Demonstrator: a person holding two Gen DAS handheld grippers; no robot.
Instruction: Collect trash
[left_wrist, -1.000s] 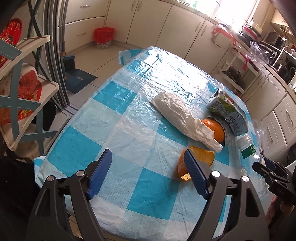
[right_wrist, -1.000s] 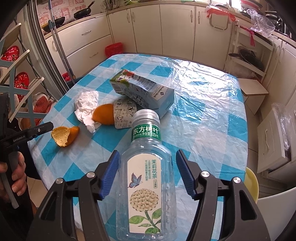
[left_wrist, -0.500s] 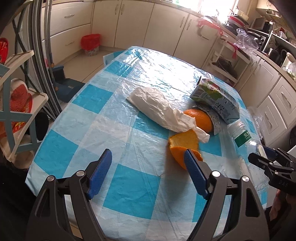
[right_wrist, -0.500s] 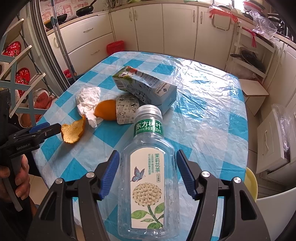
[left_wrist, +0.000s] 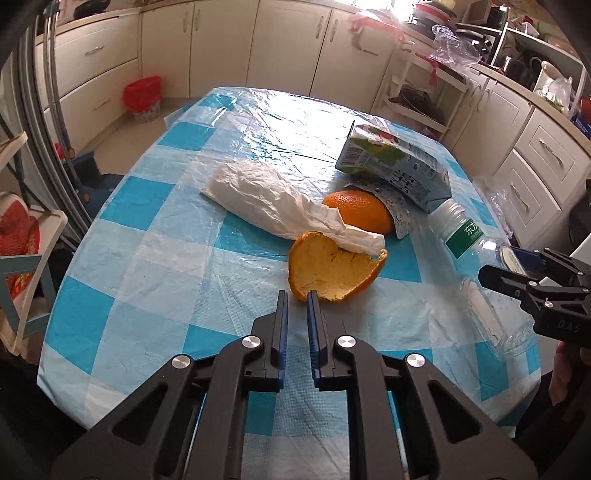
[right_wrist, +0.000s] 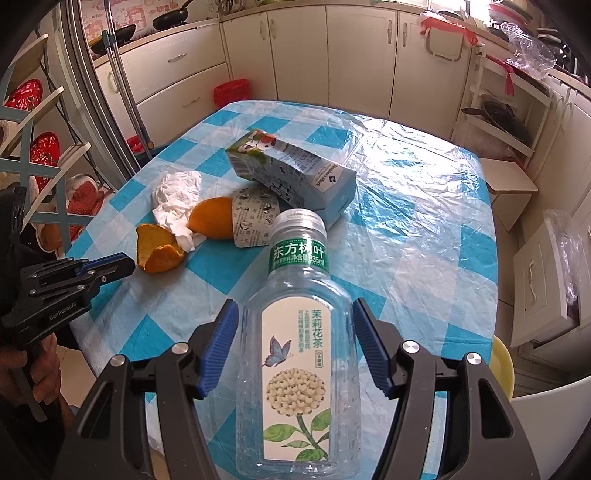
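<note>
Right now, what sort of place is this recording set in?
Most likely a home kitchen: cream base cabinets with metal handles line the walls, black frying pans sit on the counter, and a round table under a blue-and-white checked plastic cloth holds food trash.

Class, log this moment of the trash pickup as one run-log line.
left gripper: nearly shut at orange peel edge, grip unclear | right gripper: open around empty bottle, pads apart from it | carton, tissue: untouched on table
</note>
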